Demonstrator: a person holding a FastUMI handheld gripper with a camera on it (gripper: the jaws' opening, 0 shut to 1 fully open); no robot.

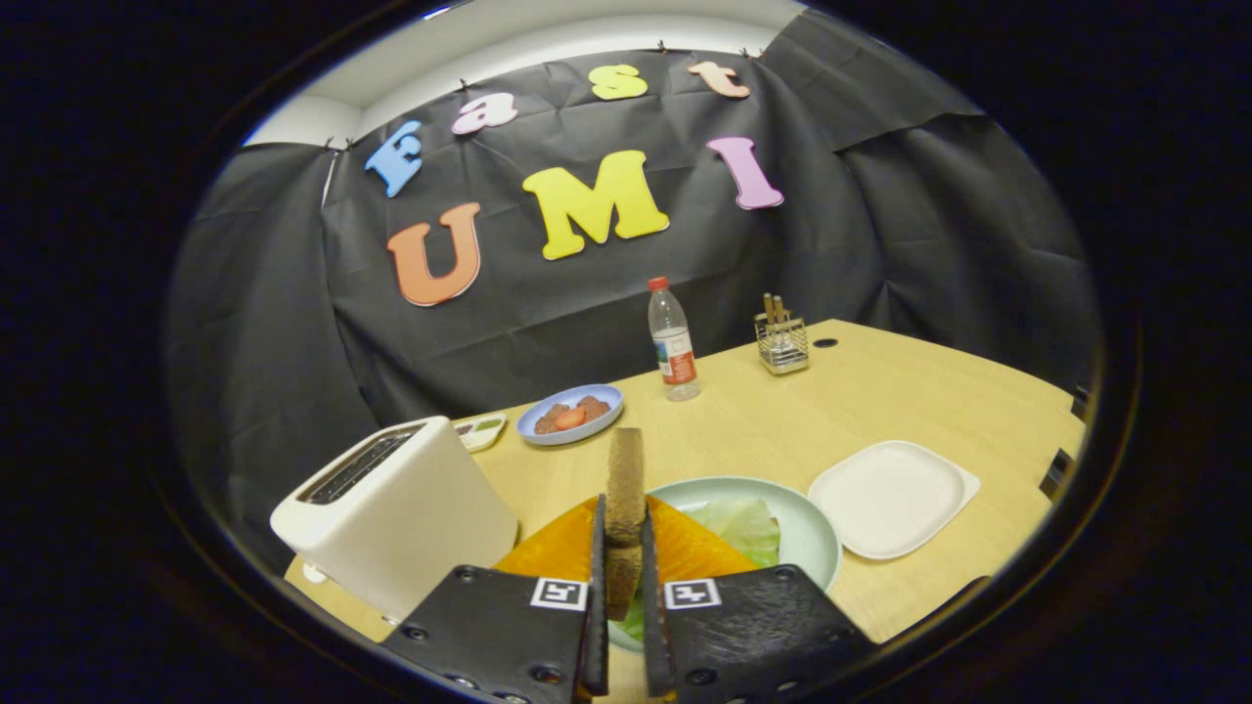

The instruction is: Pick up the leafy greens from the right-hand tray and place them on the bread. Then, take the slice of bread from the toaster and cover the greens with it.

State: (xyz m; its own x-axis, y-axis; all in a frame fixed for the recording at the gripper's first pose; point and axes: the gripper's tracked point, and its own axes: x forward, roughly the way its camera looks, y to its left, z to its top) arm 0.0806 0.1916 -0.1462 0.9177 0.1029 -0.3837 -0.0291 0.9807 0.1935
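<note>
The hand-held gripper (624,577) is closed on the bread slice (624,508), holding it upright on edge. It hangs directly over the leafy greens (743,523) on the plate (812,538), seemingly ready to be laid flat as cover, with the toaster (391,508) to its left.

This is a staged recording booth, not a real kitchen: wrinkled black cloth (548,323) is pinned up as a wall behind a pale wooden table (880,401) with a cable grommet (825,343) like an office desk. Kitchen props are laid out on it: a white toaster (396,518), plates, a water bottle (673,342) and a wire utensil holder (782,340).
</note>
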